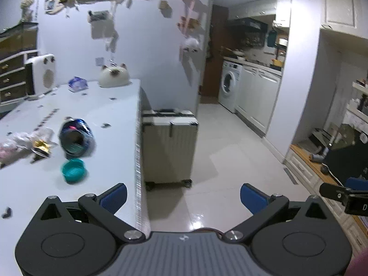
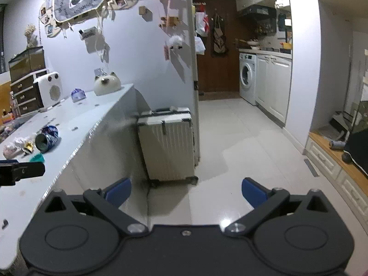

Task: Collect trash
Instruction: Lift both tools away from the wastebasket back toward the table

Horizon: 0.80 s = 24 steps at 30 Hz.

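Left wrist view: the left claw (image 1: 183, 197) gapes wide, holding nothing — trash sits on the table (image 1: 110, 105): a crushed can (image 1: 77, 138), teal cap (image 1: 74, 170), wrappers (image 1: 25, 141). The right claw (image 2: 186, 192) is spread too, over the floor — both likely readied for a first pick.

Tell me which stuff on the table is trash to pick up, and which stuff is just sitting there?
Trash to collect:
crushed can
teal cap
gold wrapper
crumpled plastic wrap

Just sitting there:
cat-shaped ornament
white heater
suitcase
washing machine

Both tools are open and empty.
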Available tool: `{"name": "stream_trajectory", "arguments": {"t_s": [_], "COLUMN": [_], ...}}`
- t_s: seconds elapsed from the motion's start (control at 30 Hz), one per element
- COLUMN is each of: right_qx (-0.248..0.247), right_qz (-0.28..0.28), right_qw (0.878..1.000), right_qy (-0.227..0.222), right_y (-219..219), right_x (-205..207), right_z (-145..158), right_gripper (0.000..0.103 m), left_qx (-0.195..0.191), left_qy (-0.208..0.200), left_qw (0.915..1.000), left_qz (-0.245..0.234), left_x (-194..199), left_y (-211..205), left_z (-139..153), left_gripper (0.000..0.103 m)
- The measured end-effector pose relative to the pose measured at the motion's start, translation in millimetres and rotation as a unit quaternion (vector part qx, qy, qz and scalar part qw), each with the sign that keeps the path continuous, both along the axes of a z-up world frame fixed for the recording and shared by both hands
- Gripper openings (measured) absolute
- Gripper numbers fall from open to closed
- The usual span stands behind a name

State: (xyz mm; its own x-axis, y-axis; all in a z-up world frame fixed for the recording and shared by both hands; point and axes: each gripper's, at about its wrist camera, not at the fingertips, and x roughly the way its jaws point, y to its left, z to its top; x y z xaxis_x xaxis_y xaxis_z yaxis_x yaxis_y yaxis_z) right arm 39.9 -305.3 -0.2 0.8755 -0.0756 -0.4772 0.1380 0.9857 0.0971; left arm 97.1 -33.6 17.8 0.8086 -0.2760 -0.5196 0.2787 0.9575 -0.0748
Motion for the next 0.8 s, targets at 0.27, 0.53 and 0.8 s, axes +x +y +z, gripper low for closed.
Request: {"name": "stream_trajectory", "arguments": {"t_s": [0.27,0.53,0.8], "right_qx": [-0.006,0.002,0.016], "right_qz": [0.046,0.085,0.127], "right_qw": [0.998,0.996,0.992], "right_qy": [-0.034,-0.028,-0.021], "right_y": [44.3,109.5,177.6], "right_x": [35.6,73.8,106.7], "right_z": [21.2,18.1,9.3], "right_gripper": [0.103,0.103,0.103], "left_qx": [0.015,0.032,0.043], "left_qy": [-0.014,-0.015,-0.011], "left_qw": [0.9986,0.9959,0.9931], "left_qz": [0.049,0.083,0.109], "left_x": [18.3,39.1,63.0], "left_y": [50.2,117.4,185.3], "left_z": [12.7,16.1,12.4], "left_gripper": [0.103,0.103,0.103]}}
